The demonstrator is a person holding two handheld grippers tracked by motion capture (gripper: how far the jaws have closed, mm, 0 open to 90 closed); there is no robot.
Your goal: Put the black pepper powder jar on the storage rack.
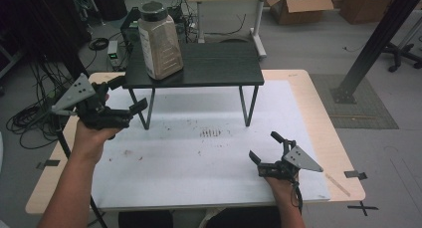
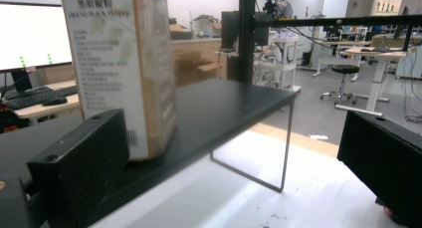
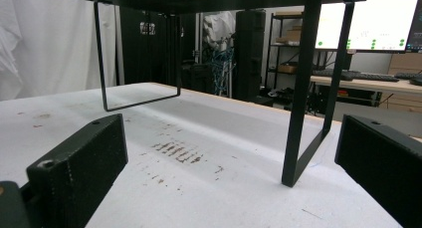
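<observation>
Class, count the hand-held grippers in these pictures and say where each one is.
2. The left gripper is raised at the left end of the black shelf, jaws open toward the pepper jar. The right gripper is low over the white mat, open.

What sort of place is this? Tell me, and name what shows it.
Most likely a robotics lab or workshop, not a home. Cardboard boxes and loose cables lie on the floor, desks carry monitors and keyboards, and a black aluminium frame post stands beside the work table.

Jar (image 2: 124, 63) label — "GROUND BLACK PEPPER" under larger blurred characters — rest unreadable.
</observation>
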